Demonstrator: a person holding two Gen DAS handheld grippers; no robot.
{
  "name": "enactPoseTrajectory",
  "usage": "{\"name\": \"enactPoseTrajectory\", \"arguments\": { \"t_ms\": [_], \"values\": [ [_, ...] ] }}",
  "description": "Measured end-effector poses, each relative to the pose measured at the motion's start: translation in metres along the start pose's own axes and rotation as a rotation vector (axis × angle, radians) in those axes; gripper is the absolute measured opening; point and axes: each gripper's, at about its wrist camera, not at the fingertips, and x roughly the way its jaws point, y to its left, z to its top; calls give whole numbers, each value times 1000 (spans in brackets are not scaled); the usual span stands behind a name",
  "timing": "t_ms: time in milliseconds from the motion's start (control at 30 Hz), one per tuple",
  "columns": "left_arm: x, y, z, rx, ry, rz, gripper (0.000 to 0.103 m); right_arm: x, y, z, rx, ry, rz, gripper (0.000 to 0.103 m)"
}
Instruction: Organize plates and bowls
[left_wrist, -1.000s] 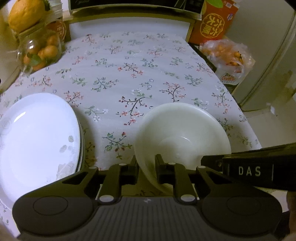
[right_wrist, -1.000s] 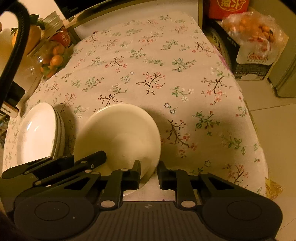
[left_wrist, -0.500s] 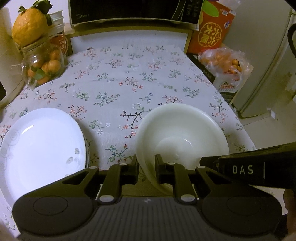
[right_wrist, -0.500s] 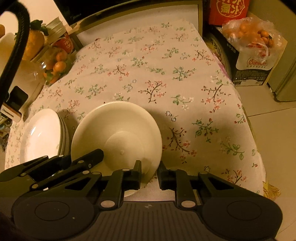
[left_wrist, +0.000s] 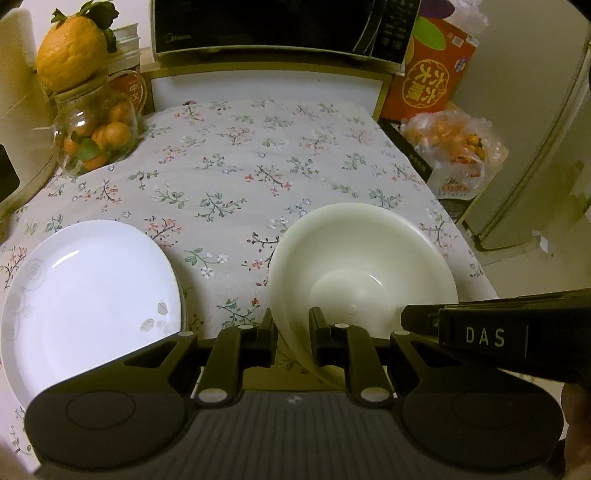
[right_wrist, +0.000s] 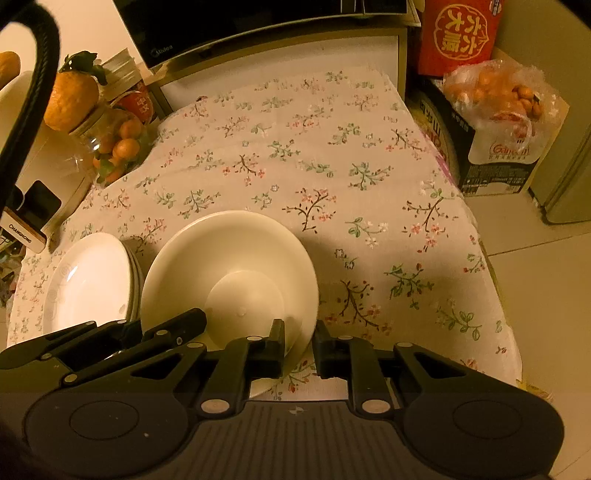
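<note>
Bowl gripped at both rims on the floral table.
The tablecloth (left_wrist: 229, 177) carried a plate stack (left_wrist: 92, 299) beside the cream bowl (left_wrist: 364, 258); the left gripper (left_wrist: 291, 332) and right gripper (right_wrist: 298, 345) each pinched the bowl's near rim.

Bowl (left_wrist: 364, 269): near rim hidden behind the left gripper (left_wrist: 291, 332) at lower centre. Plate stack (left_wrist: 88, 299): cut off by the left edge; plate count indeterminable. Microwave (left_wrist: 273, 26): top cropped by upper edge.
</note>
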Motion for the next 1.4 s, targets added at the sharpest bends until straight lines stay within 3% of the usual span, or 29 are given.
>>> {"name": "enactPoseTrajectory", "arguments": {
  "t_ms": [533,1400],
  "values": [
    [-15,9,11,-31,-55,18,16,-14,15,9,-5,-82,-15,15],
    [-51,60,16,-97,-134,94,16,-29,84,20,-103,-192,46,15]
  ]
}}
